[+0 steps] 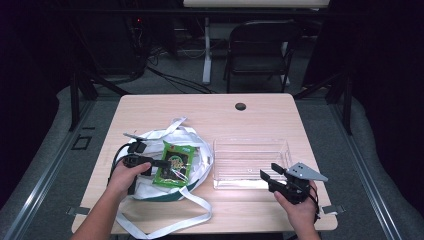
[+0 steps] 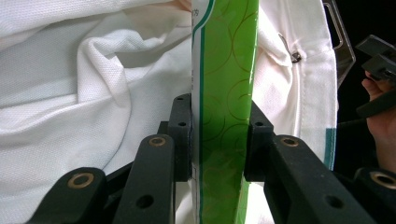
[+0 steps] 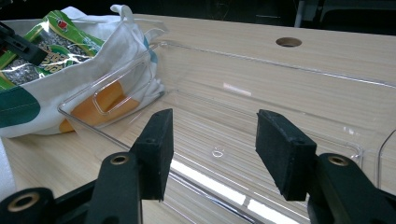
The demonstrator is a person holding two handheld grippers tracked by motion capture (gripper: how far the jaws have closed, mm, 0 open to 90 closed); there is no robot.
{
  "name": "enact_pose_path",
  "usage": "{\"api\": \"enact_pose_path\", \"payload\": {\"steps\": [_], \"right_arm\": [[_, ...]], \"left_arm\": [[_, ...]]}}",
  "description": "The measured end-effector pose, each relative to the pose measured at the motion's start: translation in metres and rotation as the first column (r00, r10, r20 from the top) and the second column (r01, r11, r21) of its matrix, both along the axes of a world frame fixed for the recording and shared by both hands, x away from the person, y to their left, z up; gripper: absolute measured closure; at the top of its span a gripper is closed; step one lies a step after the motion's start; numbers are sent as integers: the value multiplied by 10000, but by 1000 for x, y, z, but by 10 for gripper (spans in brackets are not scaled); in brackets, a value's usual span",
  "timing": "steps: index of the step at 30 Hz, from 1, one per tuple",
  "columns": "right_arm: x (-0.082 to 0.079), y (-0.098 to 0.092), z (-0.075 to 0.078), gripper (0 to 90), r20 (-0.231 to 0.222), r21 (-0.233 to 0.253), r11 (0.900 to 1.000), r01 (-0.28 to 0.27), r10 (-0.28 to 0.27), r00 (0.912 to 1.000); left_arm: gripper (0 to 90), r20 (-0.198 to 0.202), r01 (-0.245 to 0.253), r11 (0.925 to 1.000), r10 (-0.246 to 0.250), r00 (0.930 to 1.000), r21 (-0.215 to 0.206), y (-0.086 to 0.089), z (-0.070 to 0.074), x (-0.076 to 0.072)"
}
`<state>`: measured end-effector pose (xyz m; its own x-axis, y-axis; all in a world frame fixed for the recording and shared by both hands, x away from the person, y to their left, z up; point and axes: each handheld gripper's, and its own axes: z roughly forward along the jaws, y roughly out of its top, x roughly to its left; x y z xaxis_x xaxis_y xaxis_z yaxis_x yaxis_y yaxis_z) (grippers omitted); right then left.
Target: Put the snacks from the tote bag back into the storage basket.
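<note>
A green snack packet (image 1: 174, 170) lies on a white cloth tote bag (image 1: 150, 189) at the table's left front. My left gripper (image 1: 161, 163) is shut on the packet's left edge; in the left gripper view the green packet (image 2: 224, 93) stands edge-on between the pads, with white bag cloth (image 2: 79, 93) behind. A clear plastic bin (image 1: 251, 162) sits empty at the centre right. My right gripper (image 1: 269, 172) hovers open at the bin's near right corner; its view looks across the bin (image 3: 261, 116) toward the bag (image 3: 56, 88) and packet (image 3: 51, 46).
The bag's long white straps (image 1: 170, 222) trail toward the front edge. A cable hole (image 1: 240, 106) sits near the table's far edge. A dark folding chair (image 1: 260, 50) stands behind the table. Something orange (image 3: 100, 105) shows through the bin wall beside the bag.
</note>
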<state>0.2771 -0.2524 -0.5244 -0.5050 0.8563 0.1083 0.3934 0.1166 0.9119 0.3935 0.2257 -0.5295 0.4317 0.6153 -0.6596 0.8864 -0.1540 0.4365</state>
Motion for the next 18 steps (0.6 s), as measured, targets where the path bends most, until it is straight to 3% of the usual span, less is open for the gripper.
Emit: {"api": "enact_pose_path", "payload": {"steps": [5, 14, 18], "right_arm": [[0, -1, 0, 466, -20, 29, 10000, 11, -11, 10000], [-1, 0, 0, 476, 122, 32, 9999, -100, 99, 9999], [-2, 1, 2, 480, 455, -24, 9997, -241, 242, 9987]], "left_arm": [[717, 85, 49, 9999, -48, 10000, -164, 1, 0, -2], [719, 648, 163, 9986, -130, 9978, -499, 3, 8, -6], [719, 1287, 248, 9989, -196, 9915, -392, 5, 17, -8]]}}
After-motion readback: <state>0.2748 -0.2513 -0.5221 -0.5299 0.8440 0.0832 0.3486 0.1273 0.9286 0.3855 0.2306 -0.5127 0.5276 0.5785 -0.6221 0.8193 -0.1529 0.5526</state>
